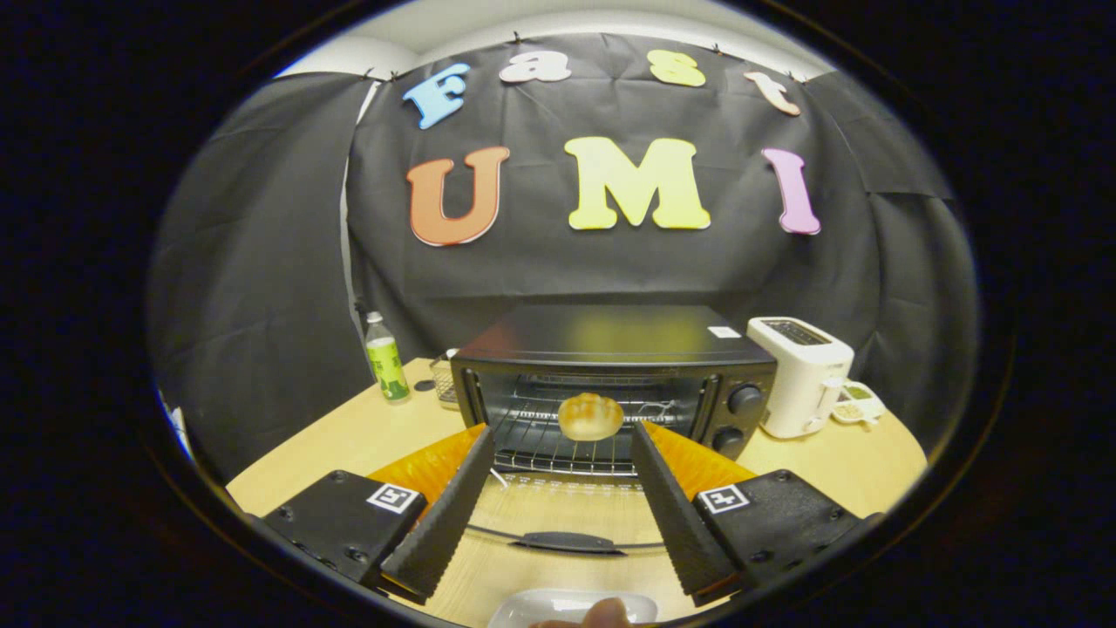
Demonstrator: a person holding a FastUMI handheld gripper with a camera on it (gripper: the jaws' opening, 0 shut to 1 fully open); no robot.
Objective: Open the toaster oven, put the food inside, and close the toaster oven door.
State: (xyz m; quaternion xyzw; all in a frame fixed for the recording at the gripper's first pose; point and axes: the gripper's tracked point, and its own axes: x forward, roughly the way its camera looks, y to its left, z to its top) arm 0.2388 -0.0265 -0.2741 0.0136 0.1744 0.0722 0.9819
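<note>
Nearest the camera, a white shallow dish (571, 604) sits at the lower edge with what looks like a fingertip (606, 612) at its rim; it looks empty, presumably the food's starting place. Just above it the tool (562, 440) has its two fingers spread wide apart, gripping nothing, their tips framing the oven mouth. Between the fingers lies the glass oven door (558, 515), folded down flat over the pale wooden worktop (837, 462), its dark bar handle (567, 542) toward the camera, so the opening stays free for loading. Beyond the fingertips, the round golden-brown bread roll (590, 415) rests on the wire rack (549, 449) inside the black boxy toaster oven (615, 375), near the front of the rack and apart from both fingers. That suggests the roll is placed and the fingers are open to clear it; closing the door appears to be what is left. Right of the oven stands a white slot toaster (802, 375), with a small dish (859, 403) just beside it. Left, a clear plastic bottle with a green label (385, 359) stands well clear of the working path.
</note>
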